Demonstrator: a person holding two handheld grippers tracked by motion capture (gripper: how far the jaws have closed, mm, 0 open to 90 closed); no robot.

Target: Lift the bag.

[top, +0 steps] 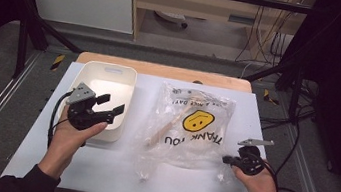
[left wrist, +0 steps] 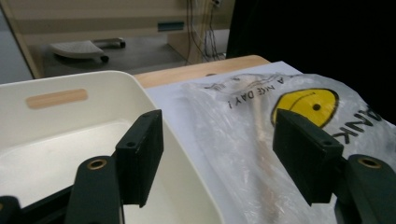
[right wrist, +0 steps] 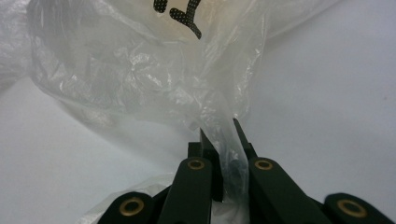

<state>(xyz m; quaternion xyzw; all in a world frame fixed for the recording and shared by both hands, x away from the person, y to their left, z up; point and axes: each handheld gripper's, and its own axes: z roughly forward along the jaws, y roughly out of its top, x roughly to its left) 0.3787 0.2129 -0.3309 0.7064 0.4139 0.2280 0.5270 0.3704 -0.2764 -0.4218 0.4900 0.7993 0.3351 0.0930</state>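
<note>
High view: the white bin under the left claw looks empty; the clear smiley-face plastic bag beside it holds a wooden utensil.

Left gripper view: left claw jaws apart, nothing between, bin wall below.

Right gripper view: right claw clamped on the bag's crinkled edge, on the white surface.

Bag: clear plastic, yellow smiley, black lettering. Bin: cream. Table: white. Grippers: black, brass rivets.
</note>
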